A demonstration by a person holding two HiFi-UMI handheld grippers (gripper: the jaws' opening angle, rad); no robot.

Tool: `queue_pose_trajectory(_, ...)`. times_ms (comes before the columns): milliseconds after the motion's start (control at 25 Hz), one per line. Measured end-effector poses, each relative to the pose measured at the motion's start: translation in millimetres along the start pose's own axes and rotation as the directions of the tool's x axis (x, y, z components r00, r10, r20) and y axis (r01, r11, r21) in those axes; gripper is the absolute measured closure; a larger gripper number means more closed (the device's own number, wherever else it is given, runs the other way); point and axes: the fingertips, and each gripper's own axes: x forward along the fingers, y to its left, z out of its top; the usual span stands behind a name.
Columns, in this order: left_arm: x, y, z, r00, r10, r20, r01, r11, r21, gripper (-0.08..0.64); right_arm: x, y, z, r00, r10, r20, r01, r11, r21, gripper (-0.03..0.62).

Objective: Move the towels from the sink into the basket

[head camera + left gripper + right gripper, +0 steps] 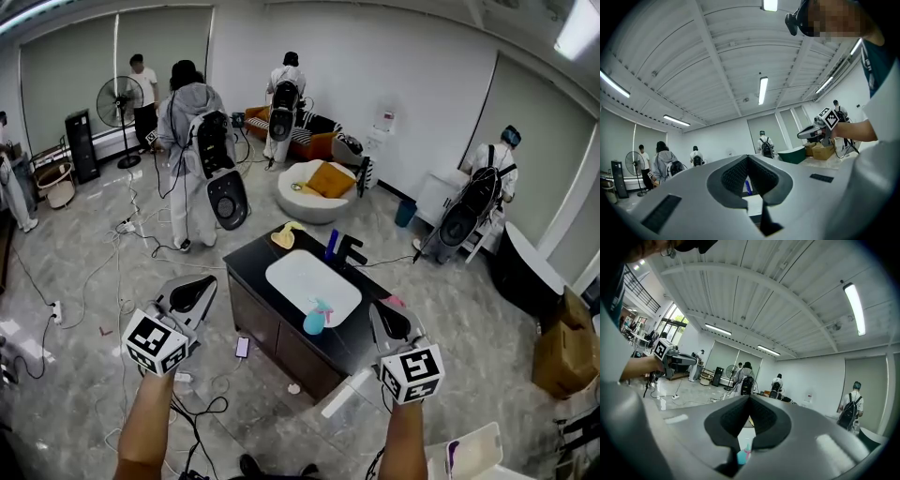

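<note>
Room bright & even, lit by ceiling tube lights [760, 90], blown out to white. Shadows weak, diffuse; glossy floor [84, 281] has soft sheen. All 3 views fisheye: walls, beams bow hard twd edges; both gripper views vignette black at corners. Pale glare patches on right gripper [750, 398] shell; left gripper [748, 158] shell evenly lit. Distant ppl small, soft.
</note>
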Motion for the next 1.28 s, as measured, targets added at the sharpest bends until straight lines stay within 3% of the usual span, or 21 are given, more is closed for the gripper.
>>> queue_pose_trajectory(480, 33, 23, -22, 1.000, -0.019, -0.012, 0.019, 1.000, -0.016, 0.554, 45, -11, -14, 1.000, 0.002, -0.014, -0.002, 1.000, 0.002, 0.583)
queue_pose_trajectory(1280, 140, 61, -54, 0.994, 0.076, -0.078, -0.077, 0.997, -0.014, 0.554, 163, -99, -56, 0.995, 0.103, 0.003, -0.103, 0.994, 0.036, 0.583)
